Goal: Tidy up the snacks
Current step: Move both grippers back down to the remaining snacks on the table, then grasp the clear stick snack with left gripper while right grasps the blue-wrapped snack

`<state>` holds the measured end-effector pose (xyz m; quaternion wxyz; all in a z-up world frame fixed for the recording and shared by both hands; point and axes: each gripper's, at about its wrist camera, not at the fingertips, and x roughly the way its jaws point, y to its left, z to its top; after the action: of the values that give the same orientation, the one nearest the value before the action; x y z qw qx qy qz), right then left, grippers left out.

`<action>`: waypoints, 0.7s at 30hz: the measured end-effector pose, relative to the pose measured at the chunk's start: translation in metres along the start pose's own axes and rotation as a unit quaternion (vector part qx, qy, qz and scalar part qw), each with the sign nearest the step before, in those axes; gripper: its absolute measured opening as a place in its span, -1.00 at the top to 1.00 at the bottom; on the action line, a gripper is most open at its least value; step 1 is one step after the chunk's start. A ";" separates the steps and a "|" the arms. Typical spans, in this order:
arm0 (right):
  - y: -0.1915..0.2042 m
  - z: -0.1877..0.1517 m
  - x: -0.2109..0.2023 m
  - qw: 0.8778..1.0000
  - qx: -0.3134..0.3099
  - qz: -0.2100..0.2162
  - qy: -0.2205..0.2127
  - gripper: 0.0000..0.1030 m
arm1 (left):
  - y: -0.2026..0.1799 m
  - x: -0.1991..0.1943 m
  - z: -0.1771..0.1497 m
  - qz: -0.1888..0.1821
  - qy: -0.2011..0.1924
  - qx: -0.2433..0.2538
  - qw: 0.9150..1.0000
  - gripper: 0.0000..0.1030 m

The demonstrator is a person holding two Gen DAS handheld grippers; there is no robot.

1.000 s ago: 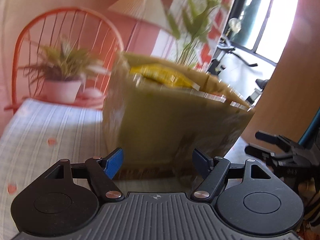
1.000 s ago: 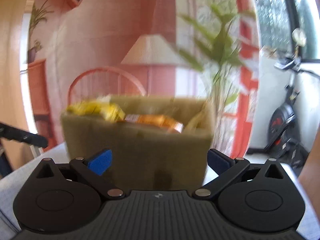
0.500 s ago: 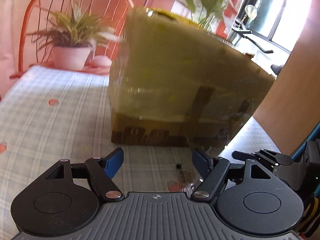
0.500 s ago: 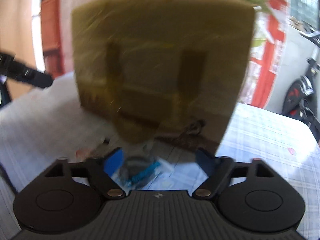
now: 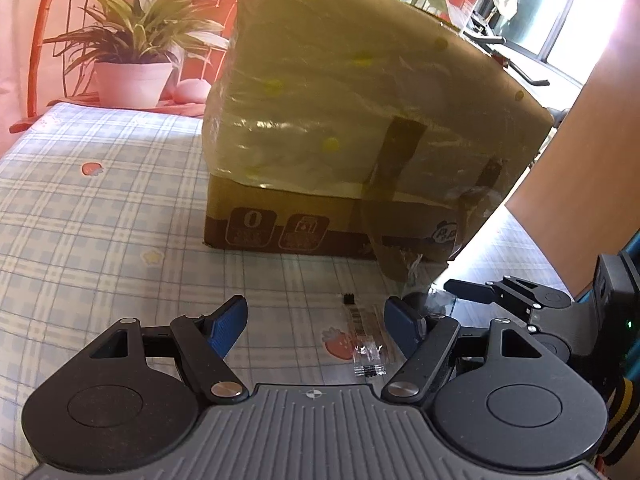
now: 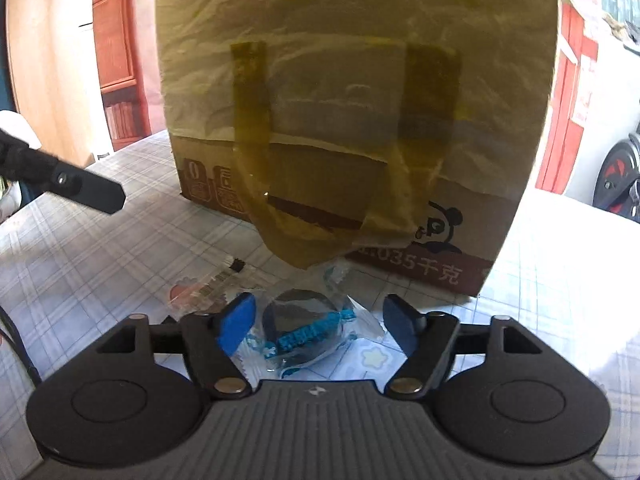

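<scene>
A tall cardboard box (image 5: pixel 360 120) wrapped in yellowish film and tape stands on the checked tablecloth (image 5: pixel 100 200). In front of it lies a dark round snack (image 6: pixel 304 320) in a clear wrapper with blue print. My right gripper (image 6: pixel 318 324) is low over the cloth with this snack between its jaws, which are opening; the pads do not press on it. A clear flat packet (image 5: pixel 368 336) lies just inside the right finger of my left gripper (image 5: pixel 316 320), which is open and holds nothing. The same packet (image 6: pixel 204 292) shows in the right wrist view.
A potted plant (image 5: pixel 132 60) and an orange chair back (image 5: pixel 40 40) stand behind the table's far left. The right gripper (image 5: pixel 512 300) is close on the right of the left one. A left gripper finger (image 6: pixel 80 188) reaches in from the left. A wooden panel (image 5: pixel 580 160) rises right.
Both grippers have dropped from the level of the box's open top to the tablecloth. The right jaws stand narrower than a second ago, with the round snack now between them.
</scene>
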<state>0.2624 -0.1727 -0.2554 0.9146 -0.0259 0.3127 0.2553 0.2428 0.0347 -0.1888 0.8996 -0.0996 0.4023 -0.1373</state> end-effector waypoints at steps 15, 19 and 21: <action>-0.027 -0.017 -0.027 0.997 0.075 -0.036 -0.002 -0.14 | -0.020 0.029 -0.009 -0.005 0.030 0.032 0.999 -0.50; -0.035 -0.029 -0.037 0.992 0.115 -0.057 -0.021 -0.14 | -0.038 0.046 -0.014 -0.004 0.039 0.059 0.997 -0.49; -0.031 -0.029 -0.037 0.992 0.106 -0.066 -0.023 -0.14 | -0.046 0.055 -0.018 0.002 0.044 0.074 0.996 -0.49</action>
<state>0.2362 -0.2223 -0.2600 0.9341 0.0564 0.3141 0.1601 0.2570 -0.0275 -0.2253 0.8862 -0.0260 0.4304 -0.1694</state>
